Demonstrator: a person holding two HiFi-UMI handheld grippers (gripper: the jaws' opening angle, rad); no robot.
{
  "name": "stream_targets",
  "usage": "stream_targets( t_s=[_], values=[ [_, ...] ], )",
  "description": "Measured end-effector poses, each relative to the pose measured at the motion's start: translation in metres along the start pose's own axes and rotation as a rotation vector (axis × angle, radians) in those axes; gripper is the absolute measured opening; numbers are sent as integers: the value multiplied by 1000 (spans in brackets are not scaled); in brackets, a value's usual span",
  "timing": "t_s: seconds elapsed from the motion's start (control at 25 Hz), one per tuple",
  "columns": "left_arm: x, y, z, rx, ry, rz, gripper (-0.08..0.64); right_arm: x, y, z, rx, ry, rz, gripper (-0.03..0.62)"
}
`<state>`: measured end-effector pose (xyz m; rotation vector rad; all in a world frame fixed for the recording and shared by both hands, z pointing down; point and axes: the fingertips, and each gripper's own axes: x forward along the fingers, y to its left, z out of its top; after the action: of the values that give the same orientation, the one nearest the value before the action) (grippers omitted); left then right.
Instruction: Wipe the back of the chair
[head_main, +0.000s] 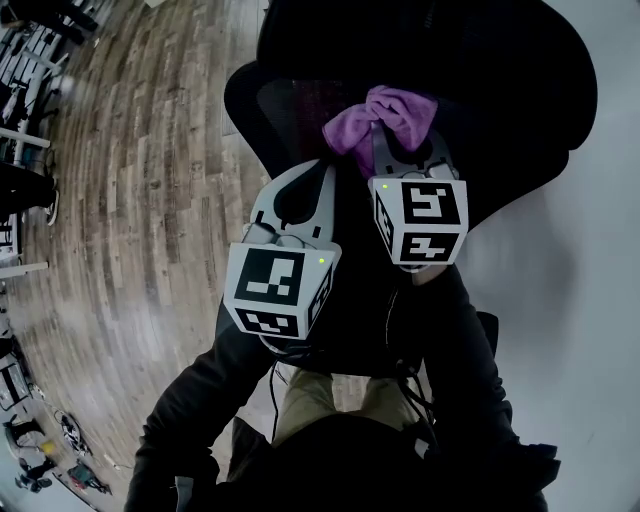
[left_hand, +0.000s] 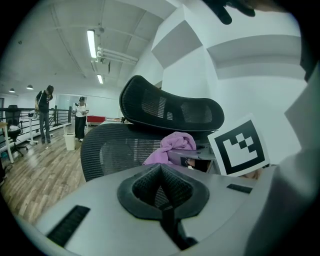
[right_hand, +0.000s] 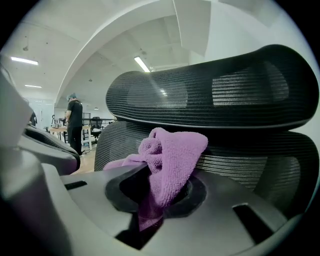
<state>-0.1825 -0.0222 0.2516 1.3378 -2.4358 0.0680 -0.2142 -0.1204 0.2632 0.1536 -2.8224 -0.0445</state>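
Centre of the right gripper view: the right gripper (right_hand: 160, 180) clamps a purple cloth (right_hand: 172, 152) at the mesh chair back (right_hand: 250, 165). Only the left gripper view, lower centre, shows the left gripper (left_hand: 162, 182) closed and empty

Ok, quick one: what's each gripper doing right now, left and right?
Left gripper: closed, nothing in it.
Right gripper: closed, holding the purple cloth.
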Motion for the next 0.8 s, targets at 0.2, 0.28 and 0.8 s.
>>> stream_targets(
  t_s=[0.2, 0.28, 0.8],
  values=[
    [13, -15, 1, 5, 4, -18, 0, -5, -16, -3, 4, 0, -8, 69],
    [17, -23, 3, 6, 4, -28, 0, -9, -23, -3, 6, 1, -12, 69],
    [43, -63, 7, 22, 15, -75, 0, -28, -61, -9, 10, 5, -30, 69]
  ],
)
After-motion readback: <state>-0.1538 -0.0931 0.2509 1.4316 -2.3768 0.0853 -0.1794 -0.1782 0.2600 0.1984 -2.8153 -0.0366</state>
